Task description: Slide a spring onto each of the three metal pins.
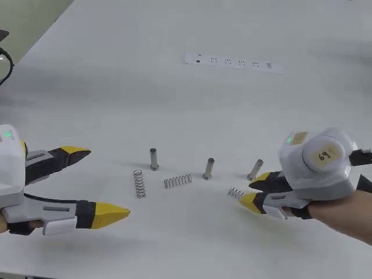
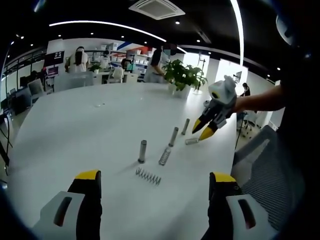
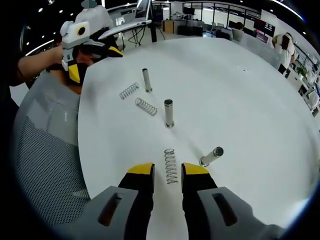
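Right tool [image 3: 167,172] at a spring [image 3: 170,166] on the desk [image 1: 116,87], left tool [image 1: 96,183] spread wide.

The right tool's jaws stand a little apart, and the near end of the spring lies flat between their tips; I cannot tell whether either tip touches it. Just beside that spring the right-hand pin [image 1: 255,169] leans over, while the middle pin [image 1: 208,168] and the left-hand pin [image 1: 153,158] stand upright, the three in a row parallel to the desk's near edge, all bare. A second spring [image 1: 178,181] lies flat between the two upright pins. A third spring [image 1: 139,183] lies just beside the left-hand pin, on the side of the near edge. The left tool hovers toward the desk's near left corner, jaws far apart and holding nothing. A power strip [image 1: 232,62] lies toward the far edge.
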{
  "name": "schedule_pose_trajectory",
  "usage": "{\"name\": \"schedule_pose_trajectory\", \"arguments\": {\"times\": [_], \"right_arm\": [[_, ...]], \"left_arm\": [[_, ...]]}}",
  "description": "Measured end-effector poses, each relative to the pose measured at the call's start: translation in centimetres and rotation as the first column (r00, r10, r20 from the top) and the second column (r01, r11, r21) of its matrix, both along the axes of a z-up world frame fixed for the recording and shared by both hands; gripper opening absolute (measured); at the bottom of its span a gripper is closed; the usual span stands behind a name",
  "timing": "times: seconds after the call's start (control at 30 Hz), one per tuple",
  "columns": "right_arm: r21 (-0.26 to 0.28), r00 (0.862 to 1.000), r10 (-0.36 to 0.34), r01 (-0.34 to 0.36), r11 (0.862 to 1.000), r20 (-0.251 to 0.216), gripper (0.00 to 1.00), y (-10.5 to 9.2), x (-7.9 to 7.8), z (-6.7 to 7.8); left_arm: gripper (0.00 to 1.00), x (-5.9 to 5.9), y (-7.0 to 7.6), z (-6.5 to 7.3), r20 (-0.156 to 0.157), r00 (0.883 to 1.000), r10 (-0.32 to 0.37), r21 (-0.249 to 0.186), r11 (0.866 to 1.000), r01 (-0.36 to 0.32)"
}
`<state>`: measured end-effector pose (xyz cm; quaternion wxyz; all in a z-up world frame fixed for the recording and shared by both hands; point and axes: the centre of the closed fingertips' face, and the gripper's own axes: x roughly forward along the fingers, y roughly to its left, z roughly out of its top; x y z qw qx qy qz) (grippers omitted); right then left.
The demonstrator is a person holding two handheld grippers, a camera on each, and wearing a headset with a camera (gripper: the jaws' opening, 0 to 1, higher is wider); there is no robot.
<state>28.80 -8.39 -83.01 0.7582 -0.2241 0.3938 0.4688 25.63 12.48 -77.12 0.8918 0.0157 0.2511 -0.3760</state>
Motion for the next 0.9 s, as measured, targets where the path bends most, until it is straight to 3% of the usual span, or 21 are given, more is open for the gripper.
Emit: {"name": "schedule_pose_trajectory", "arguments": {"times": [0.9], "right_arm": [[-0.079,0.998,0.043,-0.045,0.996,-0.035,0.12,-0.3,-0.1,-2.1]], "left_arm": [[0.85,0.0,0.2,-0.2,-0.003,1.0,0.008,0.0,1.0,-0.008]]}}
